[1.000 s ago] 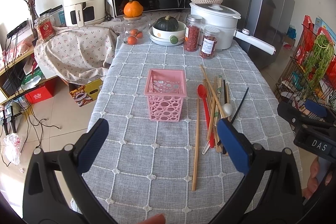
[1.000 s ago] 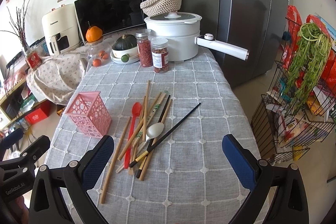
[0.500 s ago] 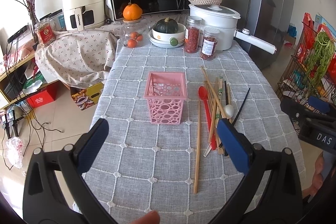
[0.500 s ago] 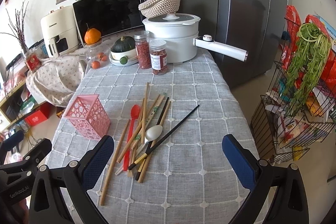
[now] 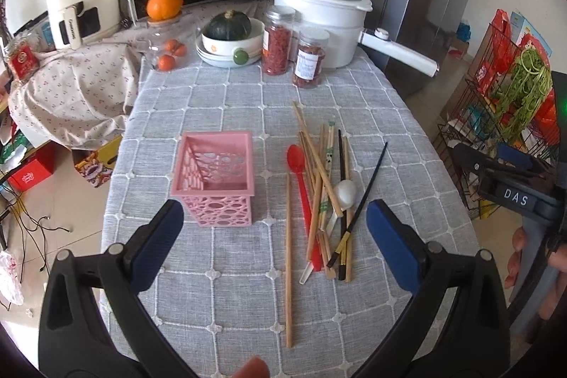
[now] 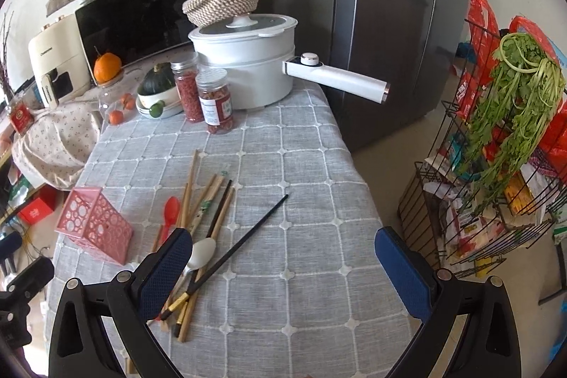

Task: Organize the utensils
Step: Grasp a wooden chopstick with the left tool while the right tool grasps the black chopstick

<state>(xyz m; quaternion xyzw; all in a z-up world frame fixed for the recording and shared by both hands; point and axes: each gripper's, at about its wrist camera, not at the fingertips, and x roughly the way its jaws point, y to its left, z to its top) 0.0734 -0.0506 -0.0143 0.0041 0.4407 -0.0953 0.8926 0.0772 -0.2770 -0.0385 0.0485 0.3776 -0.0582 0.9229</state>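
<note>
A pink perforated basket (image 5: 215, 178) (image 6: 95, 229) stands empty on the grey checked tablecloth (image 5: 219, 289). Right of it lies a loose pile of wooden chopsticks (image 5: 320, 165) (image 6: 205, 197), a red spoon (image 5: 301, 190) (image 6: 171, 208), a white spoon (image 5: 344, 193) (image 6: 202, 252) and black chopsticks (image 5: 368, 186) (image 6: 248, 236). One wooden chopstick (image 5: 288, 257) lies apart, nearer me. My left gripper (image 5: 274, 243) hovers open above the near table, between basket and pile. My right gripper (image 6: 283, 266) is open over the table's right part, holding nothing.
At the far end stand a white pot (image 5: 329, 23) with a long handle, two spice jars (image 5: 308, 57), a bowl with a squash (image 5: 230, 38), a microwave and an air fryer. A wire rack (image 6: 496, 186) with greens stands right of the table, beside a fridge (image 6: 386, 6).
Both grippers moved forward over the table and lower, so the basket and utensil pile appear closer. Both stay open and the utensils have not moved.
</note>
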